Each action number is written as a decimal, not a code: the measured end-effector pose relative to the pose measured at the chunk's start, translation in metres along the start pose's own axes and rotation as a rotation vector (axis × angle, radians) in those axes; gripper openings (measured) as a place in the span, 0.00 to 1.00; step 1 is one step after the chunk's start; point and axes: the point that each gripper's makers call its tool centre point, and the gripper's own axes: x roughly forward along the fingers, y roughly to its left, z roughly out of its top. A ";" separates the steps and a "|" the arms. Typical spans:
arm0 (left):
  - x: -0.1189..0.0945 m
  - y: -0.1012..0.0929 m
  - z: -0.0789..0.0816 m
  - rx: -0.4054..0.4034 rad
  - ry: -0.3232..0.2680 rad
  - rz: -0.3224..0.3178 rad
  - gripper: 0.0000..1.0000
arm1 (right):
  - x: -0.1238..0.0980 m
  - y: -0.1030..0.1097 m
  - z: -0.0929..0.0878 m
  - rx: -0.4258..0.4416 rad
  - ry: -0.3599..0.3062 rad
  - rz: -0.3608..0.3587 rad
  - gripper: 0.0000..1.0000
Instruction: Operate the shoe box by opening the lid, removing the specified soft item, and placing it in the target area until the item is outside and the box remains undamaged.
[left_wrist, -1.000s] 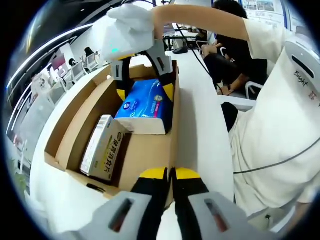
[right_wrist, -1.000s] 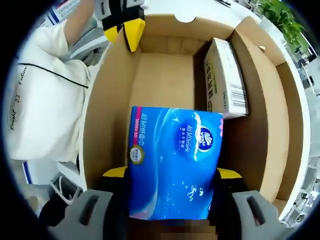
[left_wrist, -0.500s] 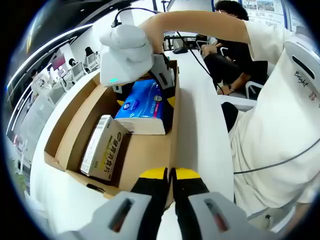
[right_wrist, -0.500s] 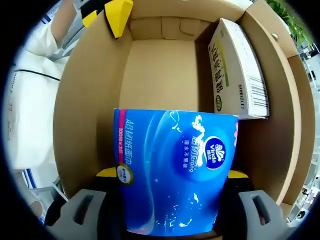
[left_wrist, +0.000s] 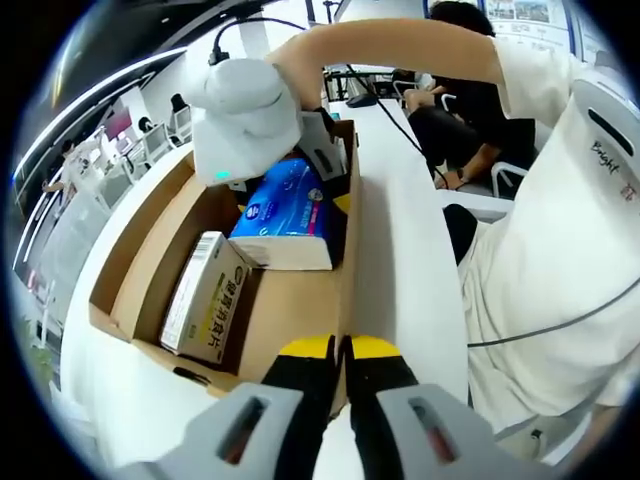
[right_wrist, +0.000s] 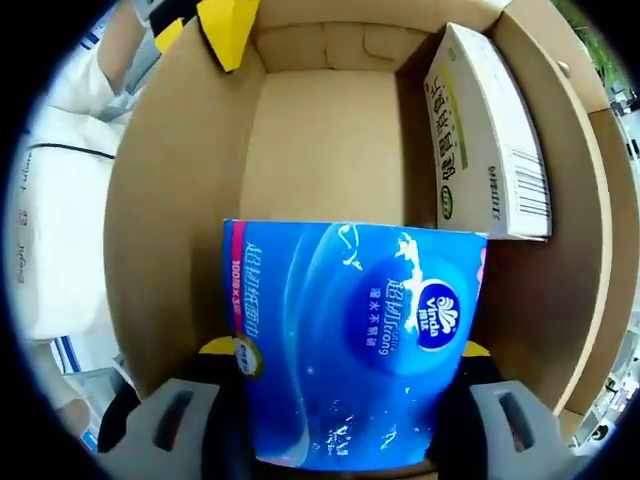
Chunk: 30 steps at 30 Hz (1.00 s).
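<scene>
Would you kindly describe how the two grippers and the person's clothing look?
The left gripper has black jaws with yellow tips on grey mounts. The right gripper has yellow tips too, a white rounded housing with a small green light, and a black cable. The person wears a cream top with dark lettering.

Bright, even indoor light from overhead. Soft shadows inside the box (right_wrist: 330, 150). Strong fisheye bending at edges. Slight blur up close; mild glare on the pack (right_wrist: 355, 340).
</scene>
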 end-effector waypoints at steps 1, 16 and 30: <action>0.000 0.000 0.000 -0.001 0.000 -0.001 0.04 | 0.000 0.001 0.000 0.010 -0.001 0.014 0.71; 0.000 0.000 0.000 -0.009 -0.012 -0.002 0.04 | -0.036 -0.006 0.007 0.008 -0.044 -0.028 0.70; 0.001 -0.001 0.001 -0.011 -0.015 -0.003 0.04 | -0.054 0.005 0.004 -0.067 -0.035 -0.049 0.70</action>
